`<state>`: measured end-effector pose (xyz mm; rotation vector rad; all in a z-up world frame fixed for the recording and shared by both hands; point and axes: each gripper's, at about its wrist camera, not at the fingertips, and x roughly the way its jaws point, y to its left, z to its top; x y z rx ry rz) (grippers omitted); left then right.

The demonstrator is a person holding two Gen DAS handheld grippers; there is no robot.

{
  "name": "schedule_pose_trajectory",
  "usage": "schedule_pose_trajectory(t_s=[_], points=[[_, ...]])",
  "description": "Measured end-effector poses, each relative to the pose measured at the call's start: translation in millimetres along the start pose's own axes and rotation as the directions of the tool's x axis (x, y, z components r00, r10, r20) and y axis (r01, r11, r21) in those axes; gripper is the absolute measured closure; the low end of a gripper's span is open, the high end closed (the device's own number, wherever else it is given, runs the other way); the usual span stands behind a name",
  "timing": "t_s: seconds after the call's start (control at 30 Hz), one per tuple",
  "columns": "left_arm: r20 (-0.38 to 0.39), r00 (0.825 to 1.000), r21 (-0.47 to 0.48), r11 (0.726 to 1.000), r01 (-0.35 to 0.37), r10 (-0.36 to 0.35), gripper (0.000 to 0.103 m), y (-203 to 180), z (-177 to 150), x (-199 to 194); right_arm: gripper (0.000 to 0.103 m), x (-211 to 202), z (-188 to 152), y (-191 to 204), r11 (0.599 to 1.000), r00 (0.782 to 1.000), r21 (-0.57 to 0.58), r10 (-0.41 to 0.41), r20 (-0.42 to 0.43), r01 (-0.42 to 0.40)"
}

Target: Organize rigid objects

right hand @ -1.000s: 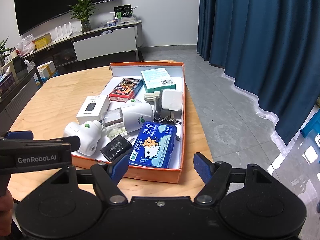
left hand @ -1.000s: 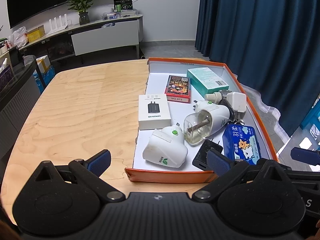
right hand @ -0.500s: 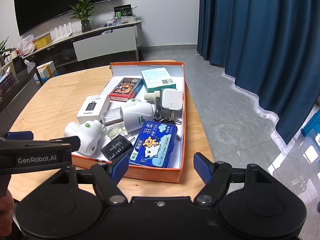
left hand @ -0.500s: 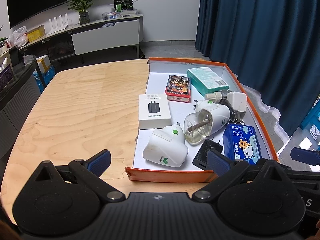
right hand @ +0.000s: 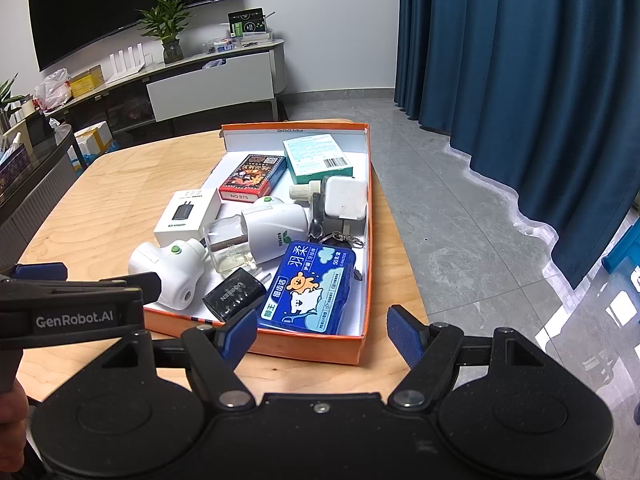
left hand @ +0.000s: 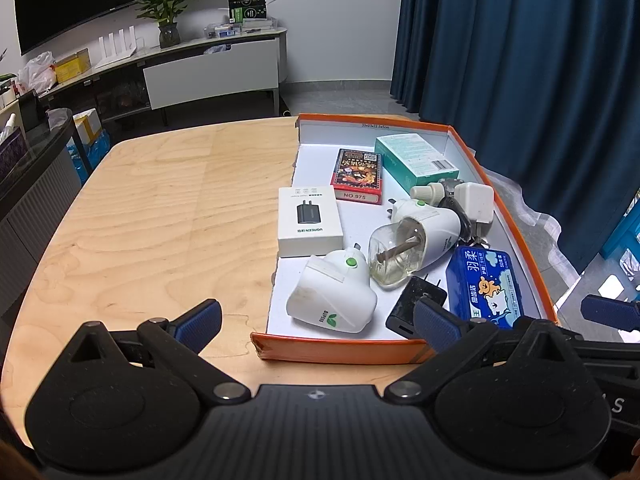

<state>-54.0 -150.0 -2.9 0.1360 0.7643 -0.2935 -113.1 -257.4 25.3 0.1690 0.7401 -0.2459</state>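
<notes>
An orange box lid [left hand: 340, 350] [right hand: 312, 350] lies on the wooden table [left hand: 160, 208], crowded with objects: a white charger box [left hand: 308, 220] [right hand: 188, 216], two white plug-in devices [left hand: 332, 300] [right hand: 168, 266], a red card pack [left hand: 358, 174], a green box [left hand: 416, 158], a blue tissue pack [left hand: 482, 286] [right hand: 310, 288], a black adapter [right hand: 234, 294]. My left gripper [left hand: 316, 324] hovers open before the lid's near edge. My right gripper [right hand: 322, 334] is open too, near the lid's right corner. Neither holds anything.
The table's right edge drops to a grey tiled floor [right hand: 460, 220] with blue curtains [right hand: 520, 60] beyond. A low cabinet [left hand: 208, 72] with a plant stands at the back. The wood left of the lid is bare.
</notes>
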Motion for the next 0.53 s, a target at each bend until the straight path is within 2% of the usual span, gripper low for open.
schedule_pose_trajectory(t_s=[0.53], points=[[0.016,1.0,0.007,1.0,-0.006,0.006,0.0,0.4,-1.5,0.2,0.018,1.7,-3.4,3.2,1.0,1.0,-0.003,0.003,-0.002,-0.003]])
